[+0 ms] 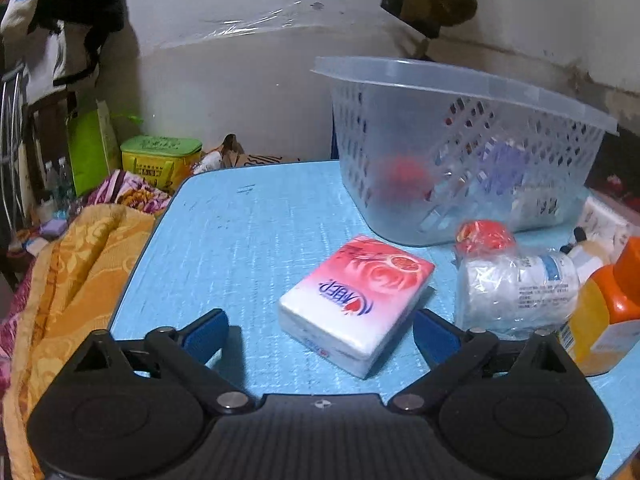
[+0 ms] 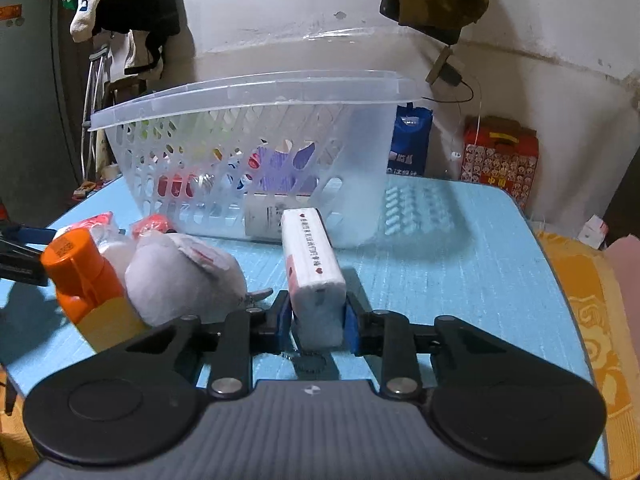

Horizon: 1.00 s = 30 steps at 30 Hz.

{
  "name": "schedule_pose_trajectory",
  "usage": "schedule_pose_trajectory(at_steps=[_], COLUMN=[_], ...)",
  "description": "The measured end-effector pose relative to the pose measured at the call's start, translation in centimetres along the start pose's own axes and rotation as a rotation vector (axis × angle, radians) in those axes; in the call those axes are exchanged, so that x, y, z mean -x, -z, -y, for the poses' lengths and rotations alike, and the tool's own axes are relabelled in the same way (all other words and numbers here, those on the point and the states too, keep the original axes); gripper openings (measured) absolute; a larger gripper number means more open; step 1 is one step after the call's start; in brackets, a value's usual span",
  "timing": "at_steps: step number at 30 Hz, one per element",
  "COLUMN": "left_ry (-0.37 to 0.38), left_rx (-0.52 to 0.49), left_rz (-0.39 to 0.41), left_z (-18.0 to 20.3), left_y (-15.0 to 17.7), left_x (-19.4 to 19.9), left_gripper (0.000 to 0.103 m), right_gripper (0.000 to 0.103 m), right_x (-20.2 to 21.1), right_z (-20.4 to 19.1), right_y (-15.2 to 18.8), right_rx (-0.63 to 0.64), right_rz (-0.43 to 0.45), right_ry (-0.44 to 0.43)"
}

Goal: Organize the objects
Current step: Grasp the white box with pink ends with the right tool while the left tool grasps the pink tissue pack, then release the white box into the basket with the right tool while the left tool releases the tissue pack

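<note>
A pink and white tissue pack (image 1: 356,304) lies flat on the blue table (image 1: 240,240). My left gripper (image 1: 322,332) is open around its near end, and the left pad stands clear of it. My right gripper (image 2: 316,320) is shut on a second white tissue pack (image 2: 312,268), which stands on its narrow edge on the table. A translucent plastic basket (image 1: 460,80) (image 2: 240,92) stands behind both packs with several items inside. A white bottle with a red cap, wrapped in plastic (image 1: 516,284), and an orange-capped yellow bottle (image 1: 608,300) (image 2: 80,276) lie between the grippers.
A white bagged bundle (image 2: 180,276) rests just left of my right gripper's fingers. An orange patterned blanket (image 1: 72,280) (image 2: 592,320) borders the table on both sides. A green and yellow box (image 1: 160,160) and a red carton (image 2: 500,156) sit beyond the table by the wall.
</note>
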<state>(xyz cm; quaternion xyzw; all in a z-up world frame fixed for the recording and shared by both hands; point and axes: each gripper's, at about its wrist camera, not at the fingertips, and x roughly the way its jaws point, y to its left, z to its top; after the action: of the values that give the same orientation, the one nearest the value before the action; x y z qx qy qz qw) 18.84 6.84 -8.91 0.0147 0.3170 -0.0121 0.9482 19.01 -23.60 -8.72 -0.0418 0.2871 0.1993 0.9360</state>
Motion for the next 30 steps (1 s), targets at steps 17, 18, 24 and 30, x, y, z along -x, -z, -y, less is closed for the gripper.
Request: schedule_pose_trajectory(at_steps=[17,18,24,30], left_ry=[0.017,0.023,0.05,0.066], left_rx=[0.004,0.006,0.03,0.058], left_rz=[0.145,0.157,0.245,0.316], left_z=[0.6,0.7,1.5,2.4], left_y=[1.2,1.2,1.0,0.5], left_x=[6.1,6.8,12.0,15.6], left_gripper=[0.071,0.071,0.071,0.071], right_gripper=[0.03,0.03,0.03,0.03], right_x=[6.9,7.4,9.9,10.0], right_z=[-1.3,-1.5,-2.6,-2.6], right_y=[0.2,0.4,0.8,0.9], right_rx=[-0.05,-0.046,-0.026,-0.021], right_rz=[0.055,0.06,0.112,0.124], right_ry=[-0.023,-0.021,-0.027,-0.021])
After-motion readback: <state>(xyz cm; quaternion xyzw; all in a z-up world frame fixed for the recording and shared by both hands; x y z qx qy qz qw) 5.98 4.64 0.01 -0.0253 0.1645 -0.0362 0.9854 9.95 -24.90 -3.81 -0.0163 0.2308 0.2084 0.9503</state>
